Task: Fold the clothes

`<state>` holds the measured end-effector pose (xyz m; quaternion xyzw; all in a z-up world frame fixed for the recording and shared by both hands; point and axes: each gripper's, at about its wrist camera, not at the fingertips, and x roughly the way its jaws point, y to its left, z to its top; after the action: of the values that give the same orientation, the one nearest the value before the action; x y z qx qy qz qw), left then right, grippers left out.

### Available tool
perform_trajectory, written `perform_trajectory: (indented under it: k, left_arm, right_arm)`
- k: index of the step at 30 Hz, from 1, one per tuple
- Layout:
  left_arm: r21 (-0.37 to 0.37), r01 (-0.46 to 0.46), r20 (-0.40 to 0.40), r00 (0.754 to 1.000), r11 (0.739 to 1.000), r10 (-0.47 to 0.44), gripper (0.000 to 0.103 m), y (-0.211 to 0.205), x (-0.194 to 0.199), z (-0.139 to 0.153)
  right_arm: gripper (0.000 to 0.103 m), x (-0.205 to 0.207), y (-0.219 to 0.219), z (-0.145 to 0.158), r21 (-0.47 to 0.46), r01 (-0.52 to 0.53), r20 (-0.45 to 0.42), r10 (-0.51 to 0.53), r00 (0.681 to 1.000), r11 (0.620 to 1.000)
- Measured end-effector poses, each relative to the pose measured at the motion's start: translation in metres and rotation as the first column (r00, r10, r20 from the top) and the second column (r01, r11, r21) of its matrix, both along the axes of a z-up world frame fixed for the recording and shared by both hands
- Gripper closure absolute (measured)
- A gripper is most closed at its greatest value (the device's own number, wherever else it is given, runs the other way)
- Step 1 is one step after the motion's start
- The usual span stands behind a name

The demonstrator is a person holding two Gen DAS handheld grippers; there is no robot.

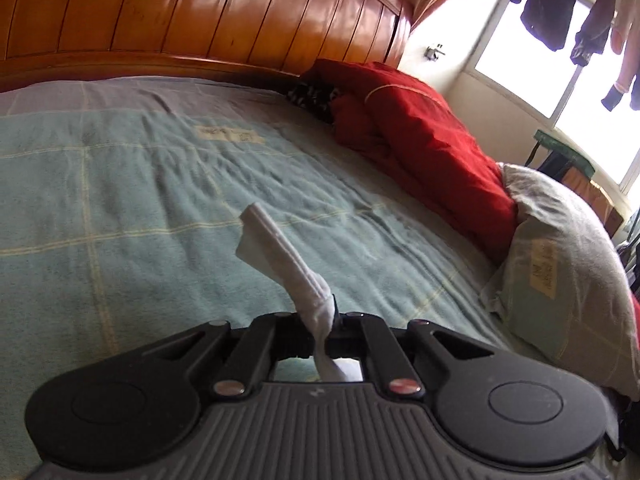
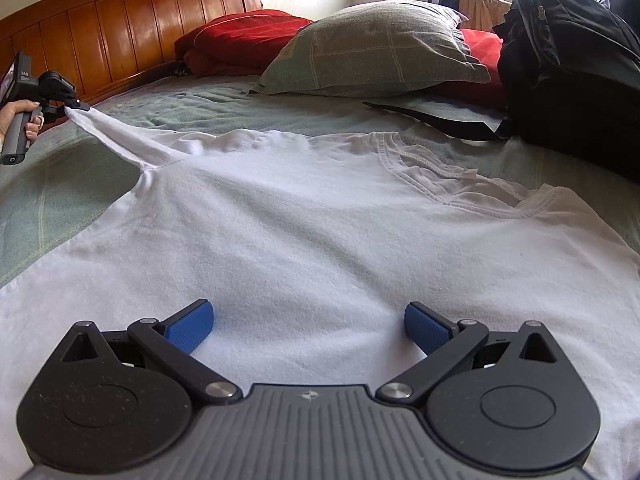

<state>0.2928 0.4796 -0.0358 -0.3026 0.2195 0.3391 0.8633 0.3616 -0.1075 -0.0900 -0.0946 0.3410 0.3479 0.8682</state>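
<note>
From the left wrist camera, we see a bed spread with a pale green terry blanket (image 1: 140, 200) crossed by thin yellow lines, nubby and lightly rippled. Beyond the left gripper (image 1: 322, 320) rises a glossy headboard (image 1: 200, 12) of curved, vertical orange-brown planks. Ahead and to its right lie a rumpled red quilt (image 1: 424, 136) and a grey-green checked pillow (image 1: 560, 264); both the blanket and the pillow carry a yellowish label, the print too blurred to read. Farther right, dark garments (image 1: 556, 4) hang before a bright window. The left gripper's jaws are pressed together, pinching the hemmed end of a sleeve (image 1: 280, 256) of the white T-shirt, which sticks up stiffly ahead of the fingers, ribbed along its edge.

From the right wrist camera, the white T-shirt (image 2: 320, 240) lies spread flat on the blanket directly under and ahead of the right gripper (image 2: 308, 326), soft cotton with a stitched round collar up to the right. The right gripper stands spread wide, its blue textured pads (image 2: 192, 326) apart with only cloth beneath them. Far ahead to the left, a hand (image 2: 20, 116) grips the other gripper's handle, and the sleeve is drawn taut from the shirt up to its tip. White letters on that device read roughly "DAS". Ahead to the right sit the pillow and a black backpack (image 2: 568, 68) with a strap trailing over the blanket.
</note>
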Motion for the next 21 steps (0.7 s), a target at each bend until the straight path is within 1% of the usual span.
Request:
perform_trajectory:
  k: [1, 2, 3, 4, 5, 7, 8, 9, 11, 13, 14, 15, 16, 17, 18, 20, 21]
  left_arm:
    - [-0.004, -0.005, -0.014, 1.0, 1.0, 0.005, 0.09, 0.001, -0.002, -0.001]
    - [-0.008, -0.012, -0.031, 0.999, 1.0, 0.011, 0.083, 0.002, -0.003, -0.003]
    - [-0.006, -0.026, -0.048, 0.999, 1.0, 0.026, 0.081, 0.003, -0.005, -0.003]
    - [0.016, -0.059, -0.066, 0.996, 0.998, 0.06, 0.073, 0.004, -0.009, 0.0]
    - [0.039, -0.092, -0.083, 0.992, 0.995, 0.095, 0.061, 0.004, -0.013, 0.002]
    - [0.082, -0.152, -0.111, 0.981, 0.985, 0.161, 0.054, 0.005, -0.02, 0.007]
    - [0.093, -0.161, -0.115, 0.979, 0.983, 0.171, 0.053, 0.005, -0.023, 0.01]
    - [0.096, -0.147, -0.125, 0.98, 0.985, 0.158, 0.053, 0.002, -0.023, 0.013]
    - [0.1, -0.082, -0.147, 0.984, 0.992, 0.096, 0.053, -0.009, -0.017, 0.017]
    - [0.096, 0.018, -0.168, 0.986, 0.995, -0.002, 0.053, -0.03, -0.001, 0.018]
    - [0.091, 0.075, -0.18, 0.982, 0.993, -0.058, 0.053, -0.042, 0.008, 0.018]
    - [0.08, 0.149, -0.195, 0.972, 0.986, -0.131, 0.054, -0.058, 0.021, 0.017]
    - [0.071, 0.224, -0.21, 0.956, 0.972, -0.205, 0.054, -0.075, 0.035, 0.016]
    - [0.064, 0.303, -0.228, 0.932, 0.951, -0.282, 0.054, -0.097, 0.049, 0.013]
    - [0.057, 0.381, -0.246, 0.901, 0.923, -0.357, 0.054, -0.119, 0.063, 0.01]
    - [0.045, 0.522, -0.281, 0.825, 0.852, -0.49, 0.054, -0.161, 0.091, 0.004]
    - [0.061, 0.575, -0.308, 0.788, 0.816, -0.533, 0.054, -0.18, 0.101, 0.0]
  right_arm:
    - [0.0, 0.0, 0.0, 0.0, 0.0, 0.0, 0.0, 0.0, 1.0, 1.0]
    - [0.0, 0.0, 0.0, 0.0, -0.001, -0.001, 0.001, 0.001, 1.0, 1.0]
    - [0.0, 0.0, 0.0, 0.0, -0.001, -0.001, 0.002, 0.001, 1.0, 1.0]
    - [0.0, 0.0, 0.0, 0.0, -0.002, -0.001, 0.002, 0.001, 1.0, 1.0]
    - [0.0, 0.0, 0.0, 0.0, -0.002, -0.001, 0.003, 0.001, 1.0, 1.0]
    - [0.0, -0.001, 0.0, 0.0, -0.003, -0.001, 0.003, 0.001, 1.0, 1.0]
    - [0.0, -0.001, 0.0, 0.0, -0.003, -0.002, 0.003, 0.002, 1.0, 1.0]
    - [0.0, -0.001, 0.0, 0.0, -0.003, -0.002, 0.003, 0.002, 1.0, 1.0]
    - [0.0, -0.002, -0.001, 0.0, -0.003, -0.003, 0.004, 0.003, 1.0, 1.0]
    - [0.0, -0.002, -0.001, 0.0, -0.004, -0.003, 0.004, 0.003, 1.0, 1.0]
    - [0.0, -0.002, -0.001, 0.0, -0.004, -0.003, 0.004, 0.003, 1.0, 1.0]
    - [0.0, -0.002, -0.001, 0.001, -0.004, -0.003, 0.004, 0.004, 1.0, 1.0]
    - [0.0, -0.002, -0.001, 0.001, -0.004, -0.004, 0.005, 0.004, 1.0, 1.0]
    - [0.0, -0.002, -0.001, 0.001, -0.004, -0.004, 0.005, 0.004, 1.0, 1.0]
    - [0.0, -0.002, -0.001, 0.001, -0.004, -0.004, 0.004, 0.004, 1.0, 1.0]
    - [0.0, -0.002, -0.001, 0.001, -0.004, -0.004, 0.004, 0.004, 1.0, 1.0]
    - [0.0, -0.002, -0.001, 0.001, -0.004, -0.004, 0.004, 0.004, 1.0, 1.0]
